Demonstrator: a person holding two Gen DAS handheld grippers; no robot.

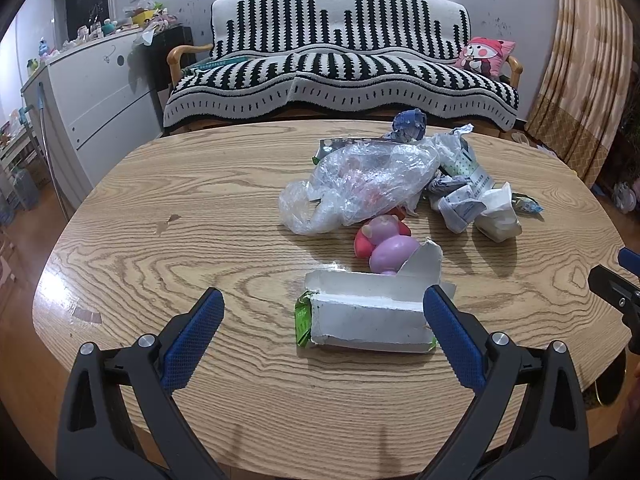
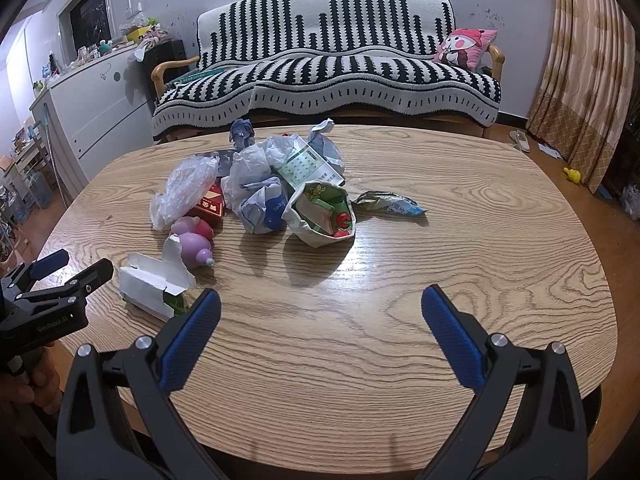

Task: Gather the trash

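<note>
A heap of trash lies on the oval wooden table (image 1: 180, 208). A torn white carton (image 1: 368, 316) (image 2: 154, 282) is nearest, between my left gripper's (image 1: 324, 304) open fingers. Behind it sit a pink and purple toy (image 1: 386, 246) (image 2: 194, 240), a clear plastic bag (image 1: 368, 180) (image 2: 182, 190), crumpled paper (image 2: 264, 196), an open snack box (image 2: 324, 214) and a foil wrapper (image 2: 390, 204). My right gripper (image 2: 320, 304) stands open over bare wood to the right of the carton, holding nothing.
A sofa (image 1: 340, 68) with a black-and-white cover and a pink cushion (image 1: 486, 56) stands beyond the table. A white cabinet (image 1: 96, 92) is at the left, curtains (image 1: 588, 80) at the right. A hand (image 2: 28, 384) holds the left gripper's handle.
</note>
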